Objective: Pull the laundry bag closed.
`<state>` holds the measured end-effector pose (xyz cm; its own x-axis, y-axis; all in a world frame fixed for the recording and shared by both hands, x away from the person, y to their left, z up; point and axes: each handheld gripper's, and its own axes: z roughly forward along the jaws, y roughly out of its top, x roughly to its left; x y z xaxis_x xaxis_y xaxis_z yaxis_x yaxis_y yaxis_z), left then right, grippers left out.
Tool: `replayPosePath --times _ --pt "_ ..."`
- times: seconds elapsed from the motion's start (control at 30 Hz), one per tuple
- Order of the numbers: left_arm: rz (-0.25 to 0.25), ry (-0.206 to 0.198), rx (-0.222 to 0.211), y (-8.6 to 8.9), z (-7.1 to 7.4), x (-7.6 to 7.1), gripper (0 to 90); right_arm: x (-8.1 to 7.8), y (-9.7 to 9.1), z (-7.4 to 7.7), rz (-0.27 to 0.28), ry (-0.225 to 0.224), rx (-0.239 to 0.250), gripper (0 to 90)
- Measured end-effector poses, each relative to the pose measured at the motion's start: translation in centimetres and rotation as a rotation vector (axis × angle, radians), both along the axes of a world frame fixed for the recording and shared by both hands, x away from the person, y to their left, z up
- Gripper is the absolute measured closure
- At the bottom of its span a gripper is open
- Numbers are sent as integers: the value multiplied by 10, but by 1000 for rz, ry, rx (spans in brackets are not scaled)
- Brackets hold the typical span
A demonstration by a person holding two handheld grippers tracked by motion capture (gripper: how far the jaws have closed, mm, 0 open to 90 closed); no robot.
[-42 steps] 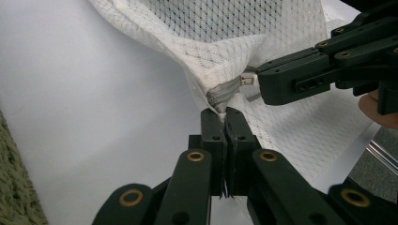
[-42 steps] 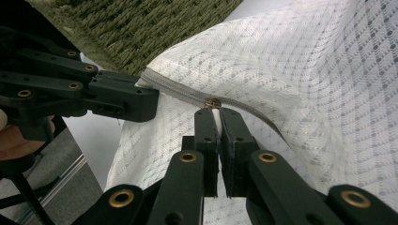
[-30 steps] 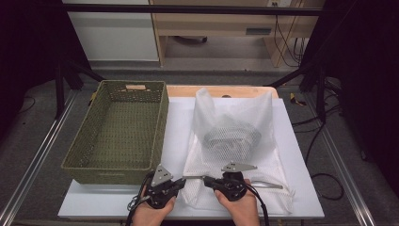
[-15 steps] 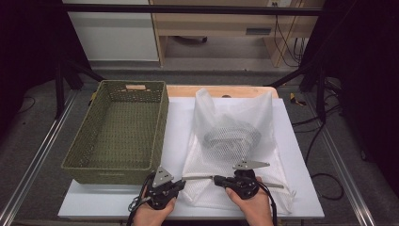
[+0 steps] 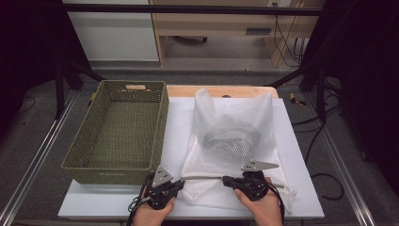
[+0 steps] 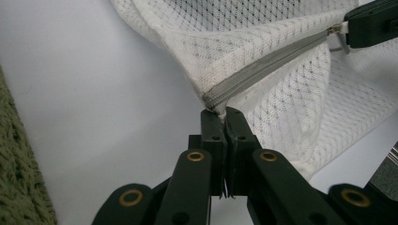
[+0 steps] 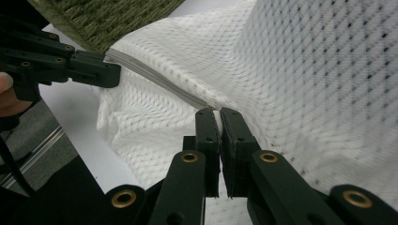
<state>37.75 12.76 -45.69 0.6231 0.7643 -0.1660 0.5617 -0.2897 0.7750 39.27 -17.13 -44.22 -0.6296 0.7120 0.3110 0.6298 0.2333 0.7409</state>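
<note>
The white mesh bag [image 5: 230,141] lies lengthwise from six to twelve o'clock, its grey zipper [image 5: 202,178] stretched nine-to-three along the near edge. The left gripper [image 5: 181,184] pinches the zipper's end; the right gripper [image 5: 225,179] clamps its pull.

Black grippers [image 5: 181,187] with brass-ringed screws, grey three-cornered plates, trailing black cables.
</note>
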Motion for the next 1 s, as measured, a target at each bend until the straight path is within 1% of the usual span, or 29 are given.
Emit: replayPosePath --times 0.07,0.2,0.27,0.33,0.43,0.6,0.73,0.83,0.97,1.0 --pt "1 -1 6 0 0 0 886 0 -3 0 -1 -5 0 868" --pt "-3 0 3 0 0 1 886 2 -8 0 -5 -14 -5 868" --pt "-2 0 7 -1 -1 1 886 2 -9 0 -4 -8 -3 868" --pt "1 1 4 -1 -2 0 886 3 -10 0 -3 -10 -8 868" --pt "-4 0 7 -2 -1 0 886 4 -11 -1 1 -15 -2 868" --pt "-5 -1 9 -3 -1 0 886 7 -14 -2 8 -5 3 868" --pt "2 3 6 -1 -1 0 886 7 -18 -1 -1 9 10 868" --pt "1 0 9 -2 -1 -1 886 7 -20 -1 3 2 6 868" --pt "-4 -4 14 -3 -1 -1 886 5 -23 0 6 4 5 868" --pt "-7 -3 12 -3 -1 -1 886 5 -23 0 8 -3 3 868"
